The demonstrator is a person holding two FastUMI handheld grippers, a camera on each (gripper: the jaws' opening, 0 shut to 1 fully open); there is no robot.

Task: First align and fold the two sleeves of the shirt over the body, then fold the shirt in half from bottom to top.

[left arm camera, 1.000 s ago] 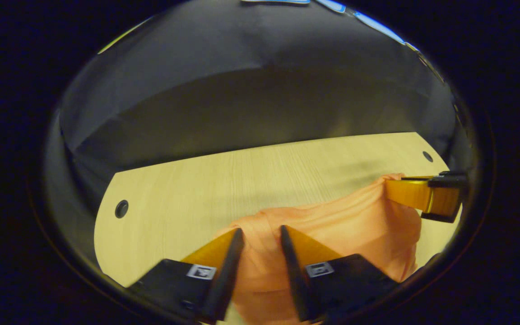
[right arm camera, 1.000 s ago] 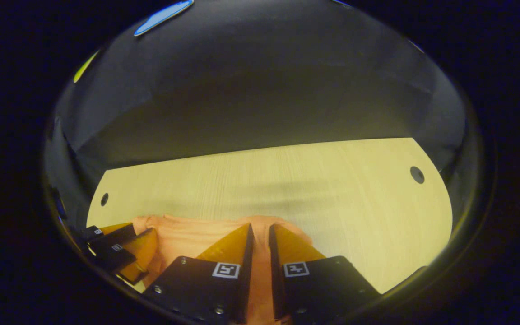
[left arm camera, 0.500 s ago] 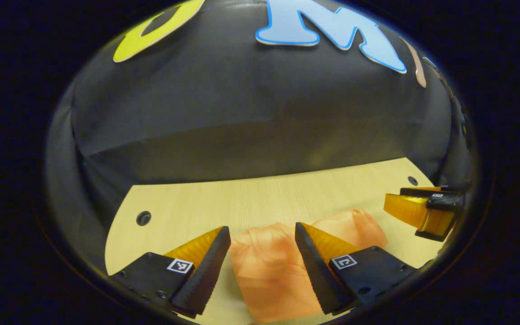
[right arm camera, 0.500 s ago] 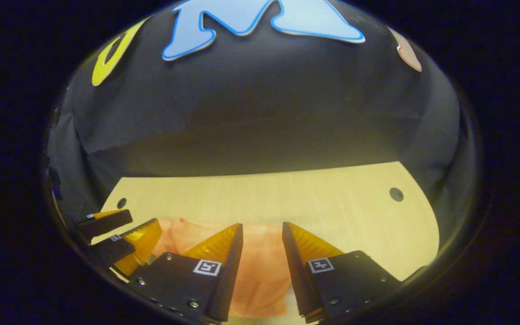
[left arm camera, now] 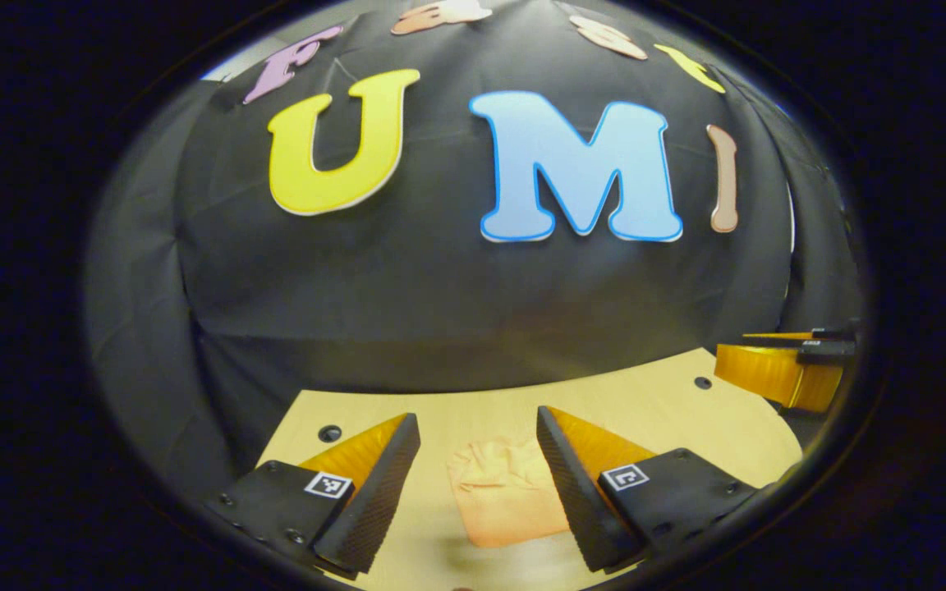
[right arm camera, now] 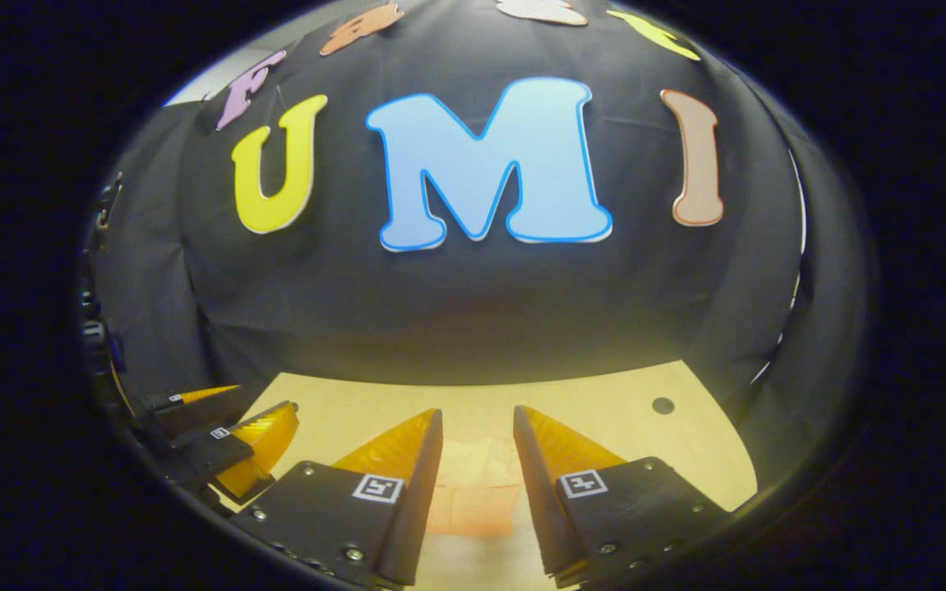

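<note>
An orange shirt [left arm camera: 506, 492] lies folded into a compact bundle on the pale wooden bench [left arm camera: 670, 410], seen between the spread fingers of the left tongs [left arm camera: 478, 435], which hang above it holding nothing. The right tongs [right arm camera: 477, 431] hover likewise, fingers apart and empty, over the shirt [right arm camera: 473, 484], before the booth's black cloth wall [right arm camera: 473, 304].

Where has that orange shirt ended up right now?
The orange shirt lies folded on the wooden table; the left gripper view shows it between the open left gripper fingers, untouched.
</note>
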